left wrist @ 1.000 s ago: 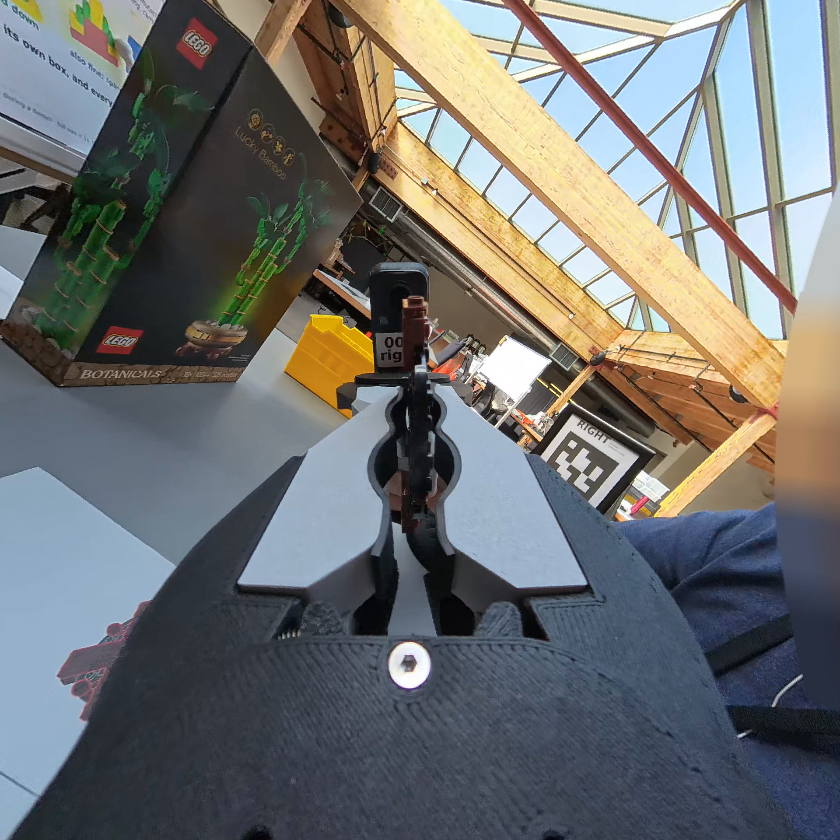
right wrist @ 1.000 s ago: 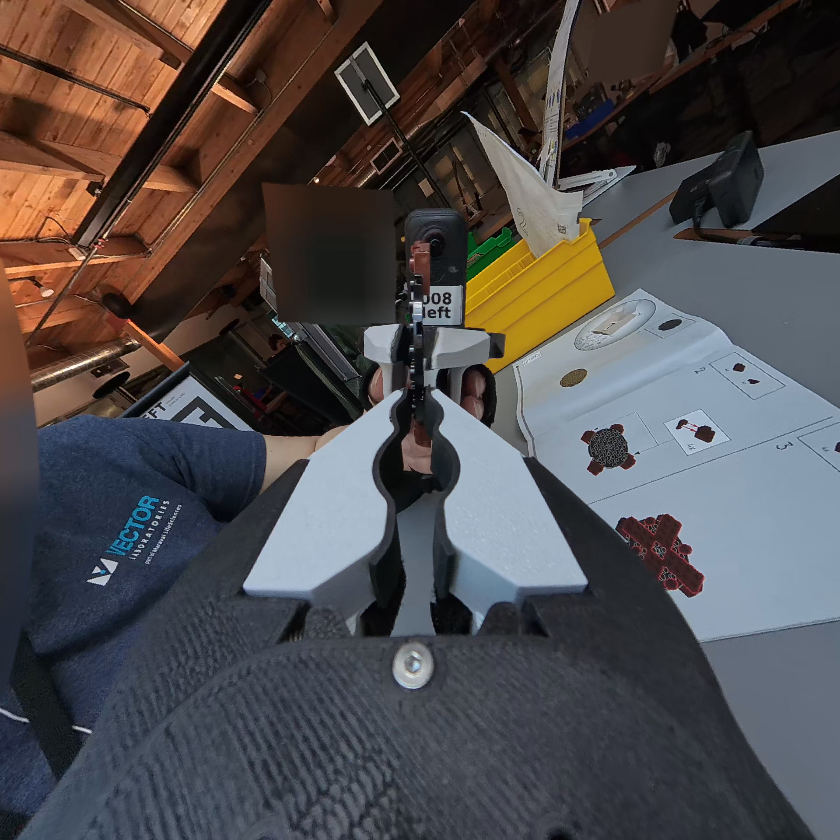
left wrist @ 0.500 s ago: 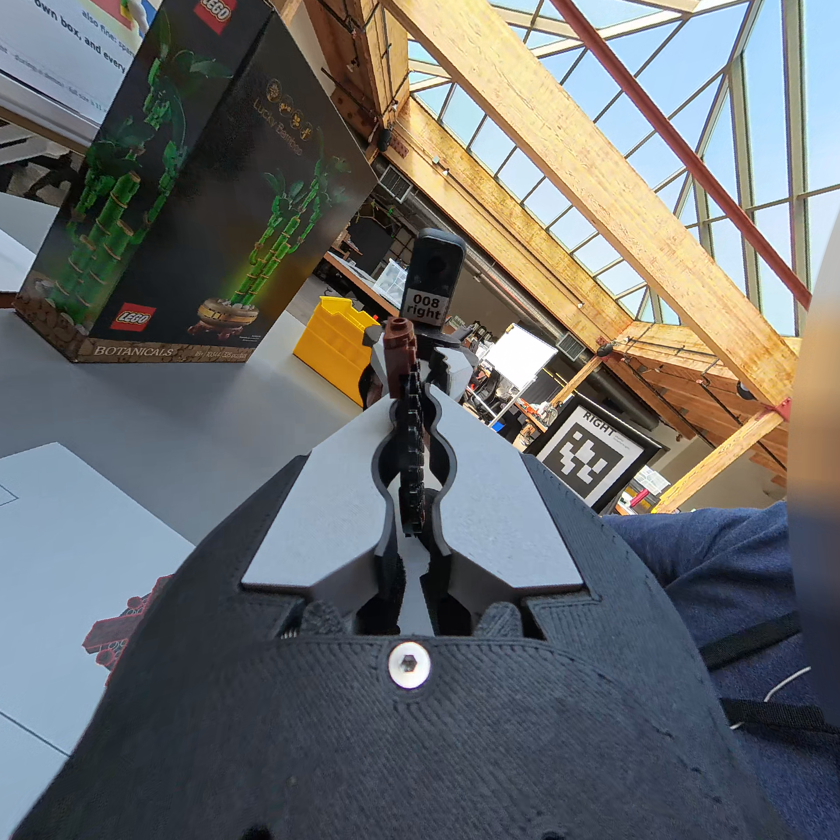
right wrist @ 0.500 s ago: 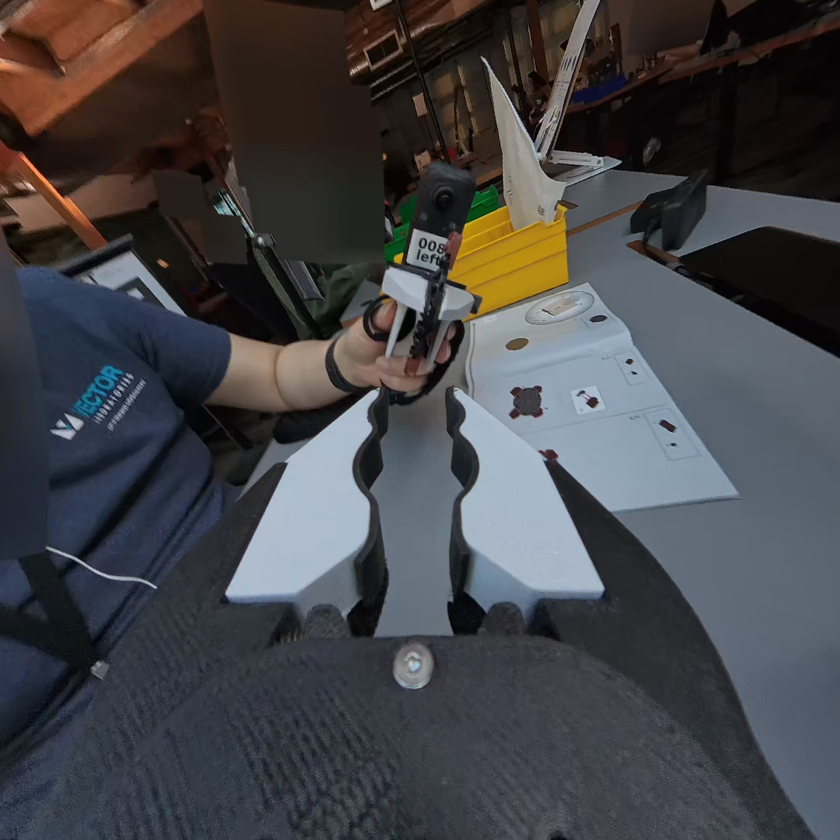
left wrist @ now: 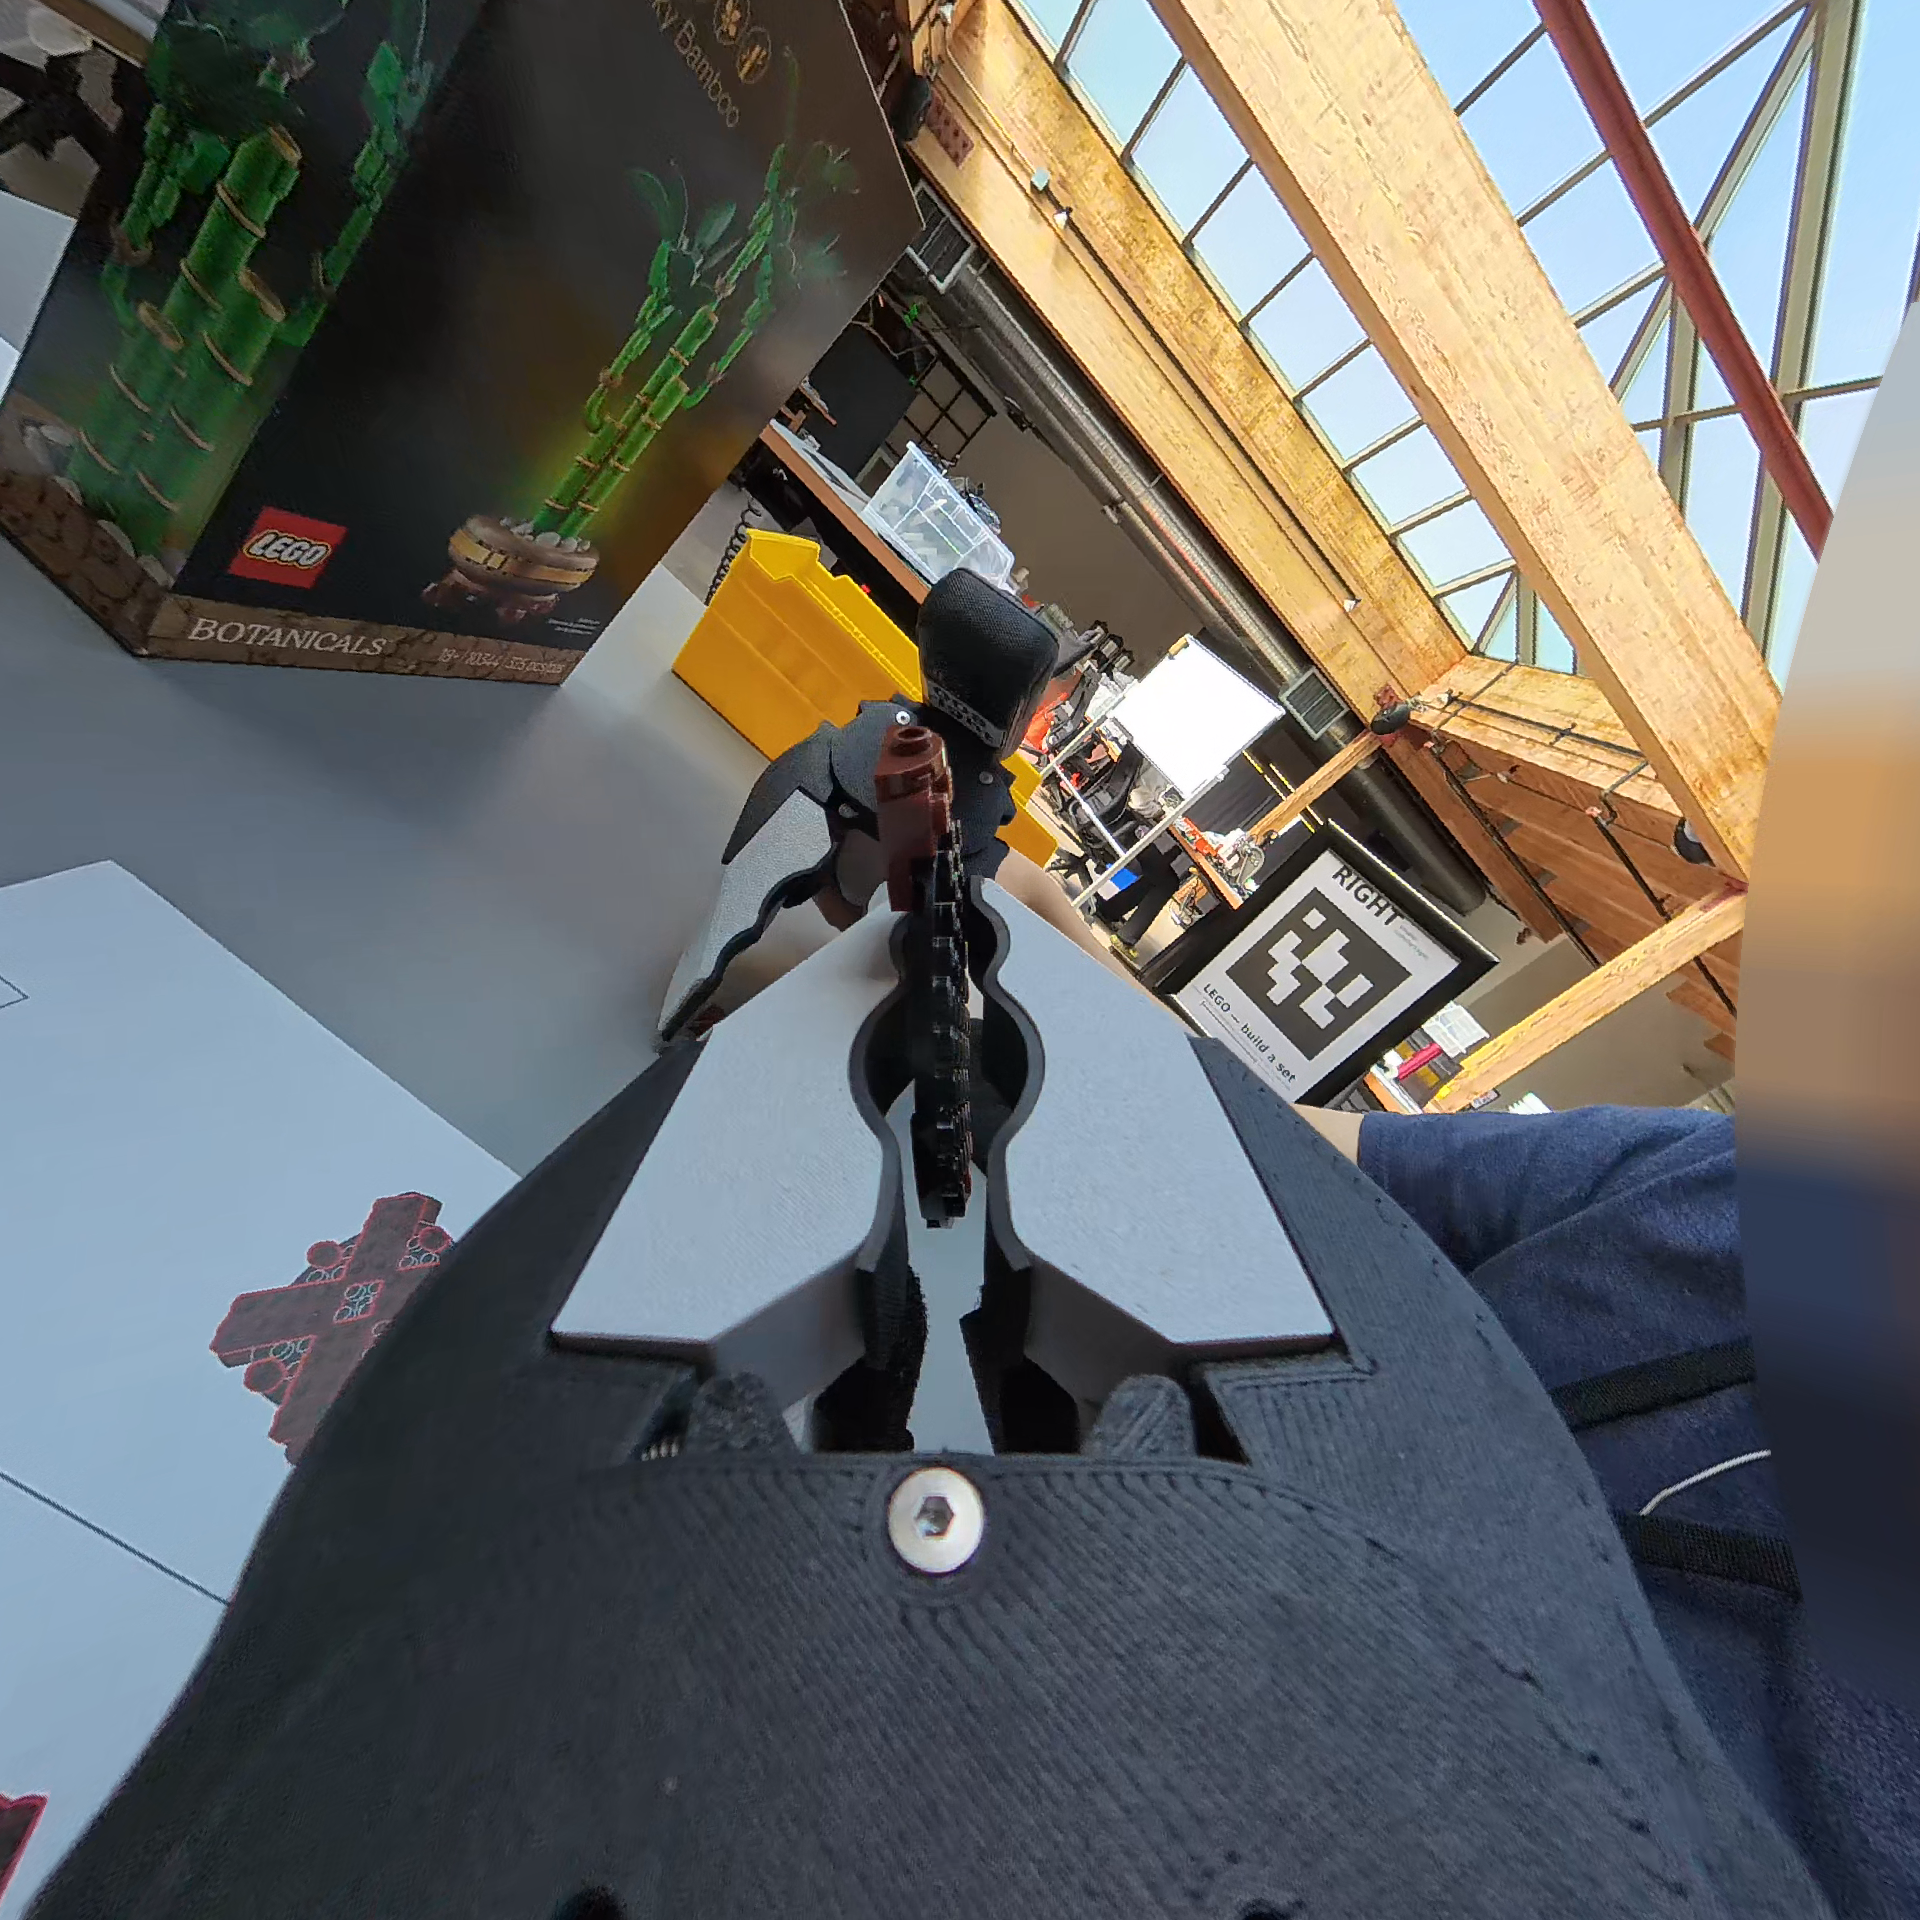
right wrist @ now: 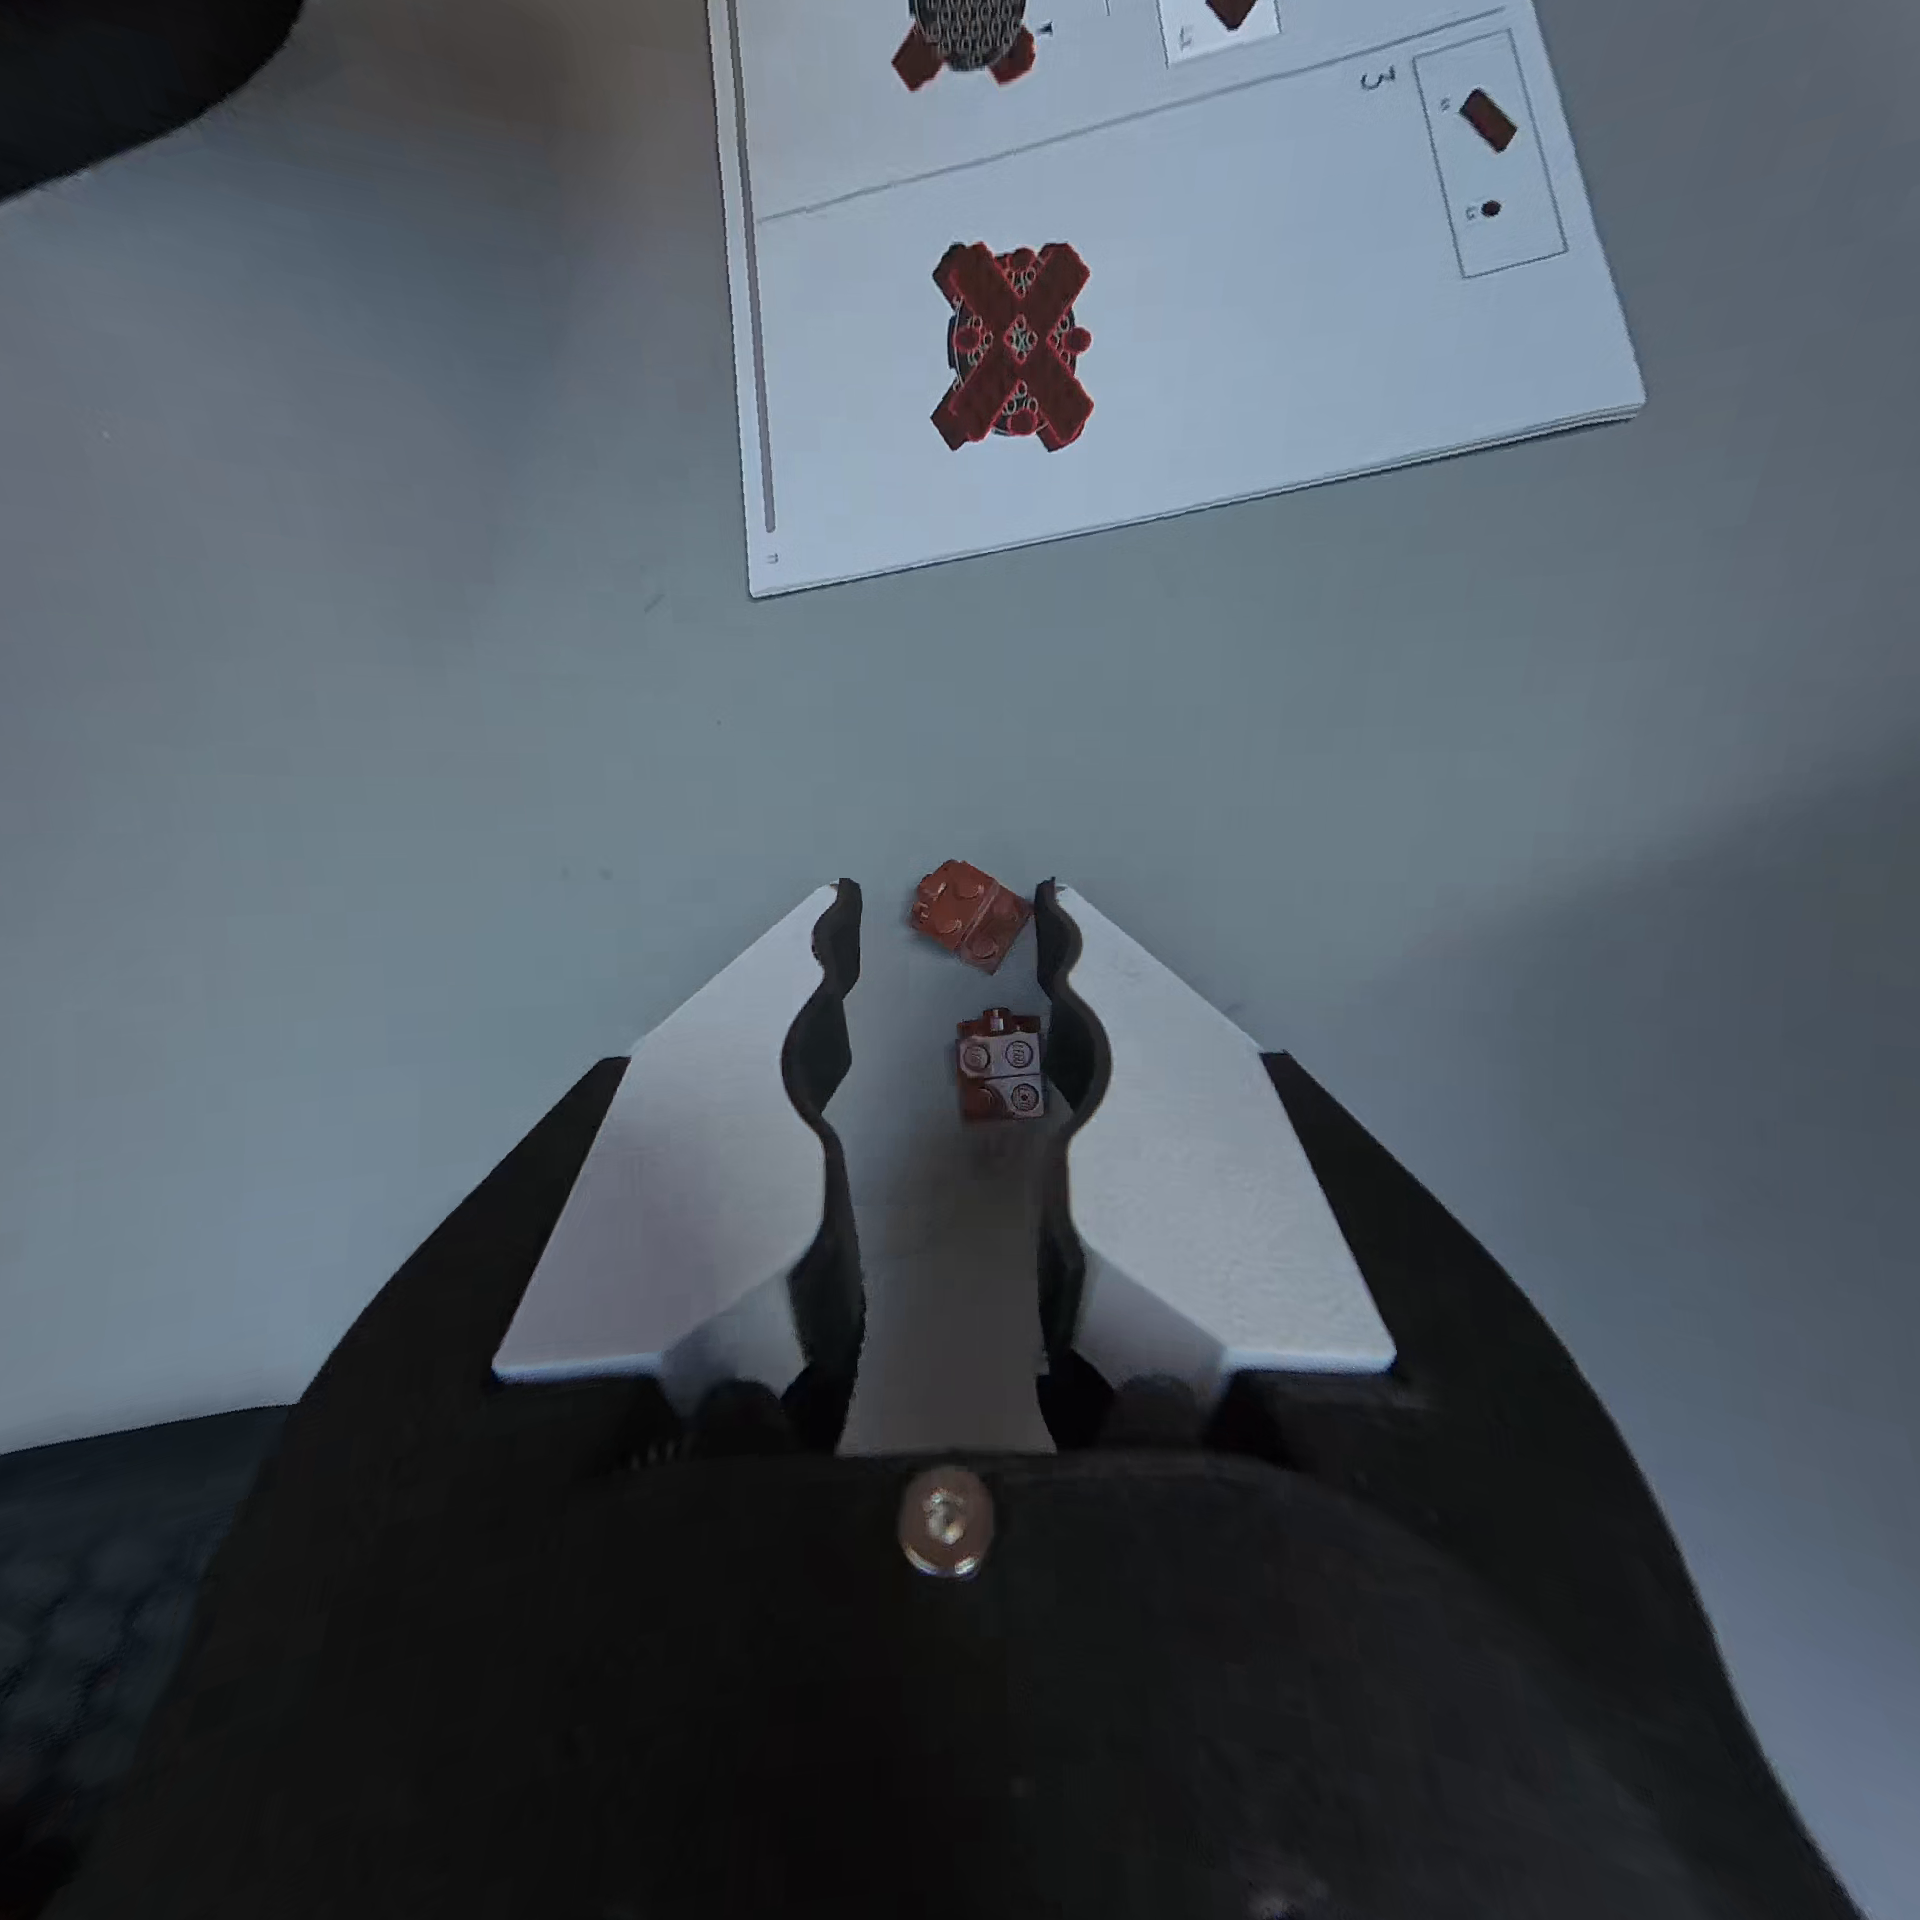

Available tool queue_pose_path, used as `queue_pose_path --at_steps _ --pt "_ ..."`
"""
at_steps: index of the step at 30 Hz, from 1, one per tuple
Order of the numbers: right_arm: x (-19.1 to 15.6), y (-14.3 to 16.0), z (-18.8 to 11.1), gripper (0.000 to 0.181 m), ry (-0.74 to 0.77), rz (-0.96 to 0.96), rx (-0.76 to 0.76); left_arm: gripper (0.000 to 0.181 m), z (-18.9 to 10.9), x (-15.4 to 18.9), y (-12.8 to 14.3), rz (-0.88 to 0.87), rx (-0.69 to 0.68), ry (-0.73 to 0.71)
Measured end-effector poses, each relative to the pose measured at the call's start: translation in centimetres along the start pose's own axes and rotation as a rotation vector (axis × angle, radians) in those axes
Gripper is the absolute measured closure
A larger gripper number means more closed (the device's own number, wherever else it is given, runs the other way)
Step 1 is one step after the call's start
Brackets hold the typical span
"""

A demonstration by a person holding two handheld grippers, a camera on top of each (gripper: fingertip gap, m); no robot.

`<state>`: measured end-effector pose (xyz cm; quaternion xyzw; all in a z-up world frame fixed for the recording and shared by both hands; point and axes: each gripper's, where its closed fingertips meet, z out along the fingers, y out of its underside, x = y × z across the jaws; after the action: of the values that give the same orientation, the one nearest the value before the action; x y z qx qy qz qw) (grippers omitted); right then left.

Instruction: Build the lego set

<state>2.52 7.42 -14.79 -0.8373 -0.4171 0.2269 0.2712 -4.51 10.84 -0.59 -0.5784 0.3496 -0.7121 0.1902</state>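
My left gripper [left wrist: 940, 914] is shut on a black round studded plate [left wrist: 940, 1049], held edge-on and lifted above the table, with a reddish-brown brick [left wrist: 912, 790] fixed at its far end. My right gripper [right wrist: 945, 894] is open and points down at the grey table. Two small reddish-brown pieces lie on the table between its fingers: one [right wrist: 971, 914] at the fingertips, one [right wrist: 1000, 1065] farther back near the right finger. In the left wrist view the right gripper [left wrist: 764, 914] shows beyond the plate, tilted down to the table.
The open instruction booklet [right wrist: 1174, 312] lies on the table beyond the right gripper and shows at the left of the left wrist view [left wrist: 156, 1143]. A dark set box [left wrist: 416, 312] and a yellow bin [left wrist: 800, 649] stand farther back. A person's blue sleeve [left wrist: 1558, 1195] is at the right. Tip to tip, the grippers are about 15 cm apart.
My right gripper let go of the plate, opened, drew away and swung down over two loose brown pieces on the table. My left gripper keeps hold of the plate.
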Motion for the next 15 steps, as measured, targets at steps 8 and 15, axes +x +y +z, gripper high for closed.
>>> queue_pose_path --at_steps 8,15 --pt "-0.9 -0.1 0.3 0.164 0.138 -0.398 -0.072 0.179 0.1 0.4 0.1 -0.01 -0.012 0.027" --pt "0.3 -0.9 -2.0 0.155 0.269 0.21 0.051 0.179 0.1 1.0 -0.1 -0.013 -0.009 0.036"
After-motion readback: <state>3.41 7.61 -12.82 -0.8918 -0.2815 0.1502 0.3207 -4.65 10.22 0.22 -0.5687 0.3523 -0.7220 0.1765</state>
